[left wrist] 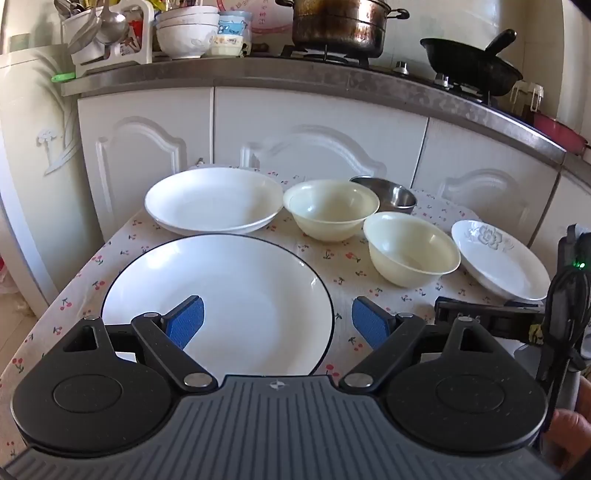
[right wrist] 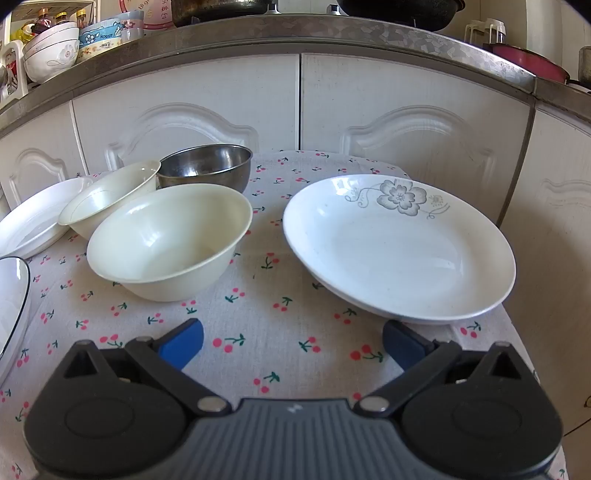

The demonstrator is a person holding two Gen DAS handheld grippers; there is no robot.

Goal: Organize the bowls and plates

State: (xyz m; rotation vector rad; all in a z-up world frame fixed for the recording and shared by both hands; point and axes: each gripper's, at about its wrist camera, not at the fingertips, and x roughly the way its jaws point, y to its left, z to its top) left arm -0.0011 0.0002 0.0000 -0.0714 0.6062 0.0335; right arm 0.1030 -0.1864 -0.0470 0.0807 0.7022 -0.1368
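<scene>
My left gripper is open and empty, its jaws spread above the near part of a black-rimmed white plate. Behind that lies a plain white plate. Two cream bowls and a steel bowl stand to the right. A flower-patterned white plate lies at the right; my right gripper is open and empty just in front of its near rim. In the right wrist view the near cream bowl, far cream bowl and steel bowl stand left.
The small table has a cherry-print cloth. White cabinet doors stand right behind it. The counter above holds stacked bowls, a pot and a black wok. The right gripper's body shows at the left view's right edge.
</scene>
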